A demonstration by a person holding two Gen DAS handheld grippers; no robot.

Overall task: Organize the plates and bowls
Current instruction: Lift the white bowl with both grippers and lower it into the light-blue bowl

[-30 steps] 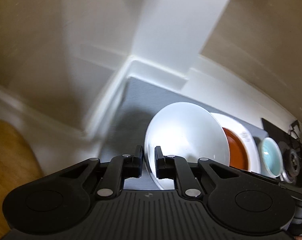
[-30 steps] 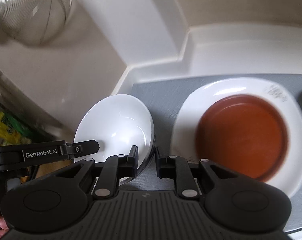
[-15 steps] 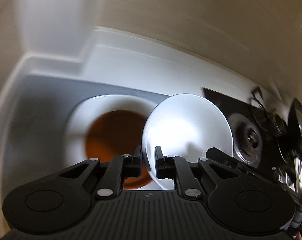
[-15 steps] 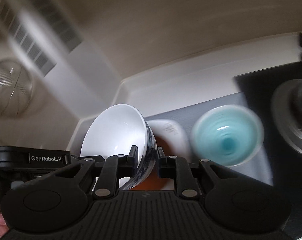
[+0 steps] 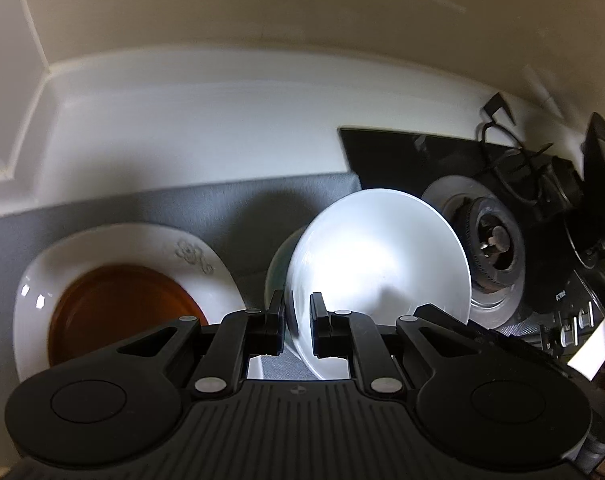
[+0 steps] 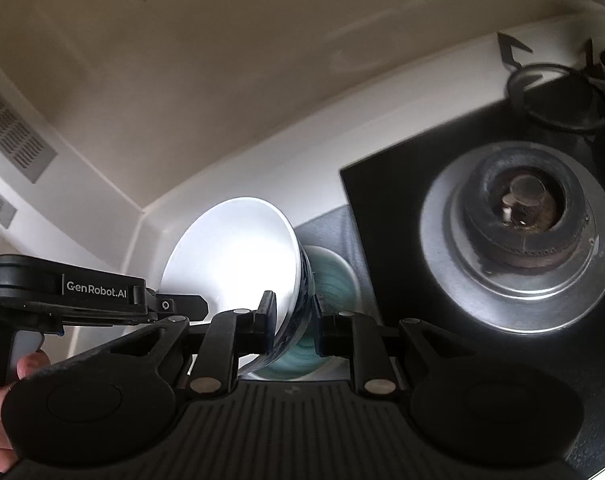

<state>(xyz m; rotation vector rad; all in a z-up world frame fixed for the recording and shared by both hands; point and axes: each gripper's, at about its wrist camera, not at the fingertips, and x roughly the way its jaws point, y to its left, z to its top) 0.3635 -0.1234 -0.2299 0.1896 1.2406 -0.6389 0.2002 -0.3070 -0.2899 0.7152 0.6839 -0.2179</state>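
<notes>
A white bowl with a blue-patterned outside hangs tilted above the grey mat, held by both grippers. My left gripper is shut on one part of its rim. My right gripper is shut on another part of the same white bowl. A teal bowl stands on the mat directly under and behind it, and only its edge shows in the left wrist view. To the left, a brown dish lies on a white plate.
A black gas stove with a steel burner adjoins the mat on the right, also seen as the burner. A white counter ledge and beige wall run behind. A hand and the left gripper's housing fill the right view's lower left.
Both grippers have carried the white bowl to the right, from the mat's left end, past the brown dish and plate, to above the teal bowl by the stove.
</notes>
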